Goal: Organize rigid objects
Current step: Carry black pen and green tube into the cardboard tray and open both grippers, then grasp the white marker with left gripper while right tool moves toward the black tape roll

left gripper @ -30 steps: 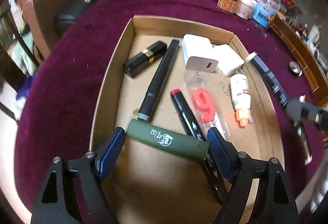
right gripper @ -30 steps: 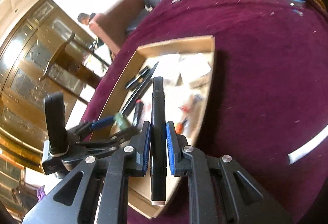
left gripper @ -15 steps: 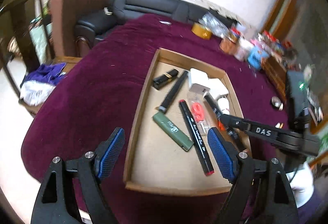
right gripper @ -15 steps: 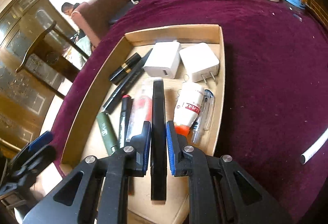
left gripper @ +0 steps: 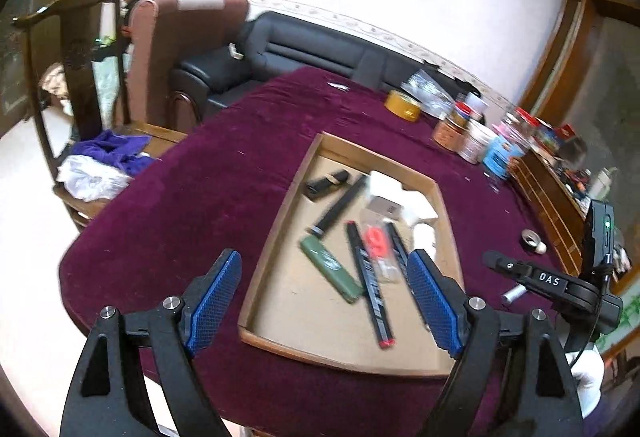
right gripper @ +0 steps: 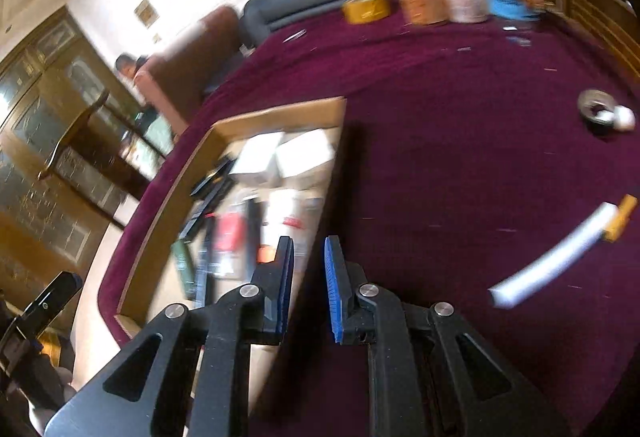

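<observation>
**Q.** Which step is shown?

**A.** Between placements, by judgement. The left gripper (left gripper: 324, 265) hangs over the near end of the cardboard tray (left gripper: 264, 265), its jaws spread wide with nothing in them. The right gripper (right gripper: 309, 249) is over the tray's right wall, jaws drawn to a narrow slit and likewise empty.

**Q.** What does the tray hold?

**A.** There is one green tube (left gripper: 330, 271), three dark pens, one of them red-tipped (left gripper: 370, 289), and one black lipstick case (left gripper: 326, 183). There are also two white chargers (left gripper: 386, 183), one red item in a clear packet (left gripper: 376, 241) and one white bottle (left gripper: 424, 237). Blur makes the count provisional.

**Q.** What remains?

**A.** One white tube with a yellow cap (right gripper: 560, 249) lies on the purple bench (left gripper: 180, 237), well apart from the tray. The right jaws probably need to widen and straddle its shaft crosswise.
</observation>
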Demonstrator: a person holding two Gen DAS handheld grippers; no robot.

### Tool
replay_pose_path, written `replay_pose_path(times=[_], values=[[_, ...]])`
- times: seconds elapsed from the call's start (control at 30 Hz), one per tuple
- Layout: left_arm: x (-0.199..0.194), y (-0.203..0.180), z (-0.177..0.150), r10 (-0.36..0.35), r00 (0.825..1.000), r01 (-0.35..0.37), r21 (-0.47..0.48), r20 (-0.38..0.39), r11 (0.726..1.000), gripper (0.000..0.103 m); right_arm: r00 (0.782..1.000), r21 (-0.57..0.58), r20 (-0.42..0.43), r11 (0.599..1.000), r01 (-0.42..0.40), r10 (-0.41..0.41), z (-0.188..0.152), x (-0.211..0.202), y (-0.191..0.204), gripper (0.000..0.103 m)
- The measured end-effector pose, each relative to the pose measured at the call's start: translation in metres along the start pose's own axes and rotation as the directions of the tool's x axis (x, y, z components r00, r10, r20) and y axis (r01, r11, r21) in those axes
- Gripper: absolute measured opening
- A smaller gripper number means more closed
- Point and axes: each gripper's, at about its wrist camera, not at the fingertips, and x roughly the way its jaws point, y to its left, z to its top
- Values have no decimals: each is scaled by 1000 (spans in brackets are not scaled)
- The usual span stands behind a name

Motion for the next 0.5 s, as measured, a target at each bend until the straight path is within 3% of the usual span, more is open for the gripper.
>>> replay_pose_path(times=[0.2, 0.33, 0.5], values=[[2, -41, -11, -86, 995, 89, 73, -42, 993, 81, 984, 95, 94, 985, 144, -153, -9, -61, -83, 14], [8, -79, -20, -183, 977, 196, 128, -110, 972, 81, 963, 194, 115, 956, 219, -244, -15, -93, -138, 17], [14, -125, -37, -231, 957, 267, 212, -177, 940, 81, 945, 284, 134, 925, 252, -298, -22, -118, -183, 17]])
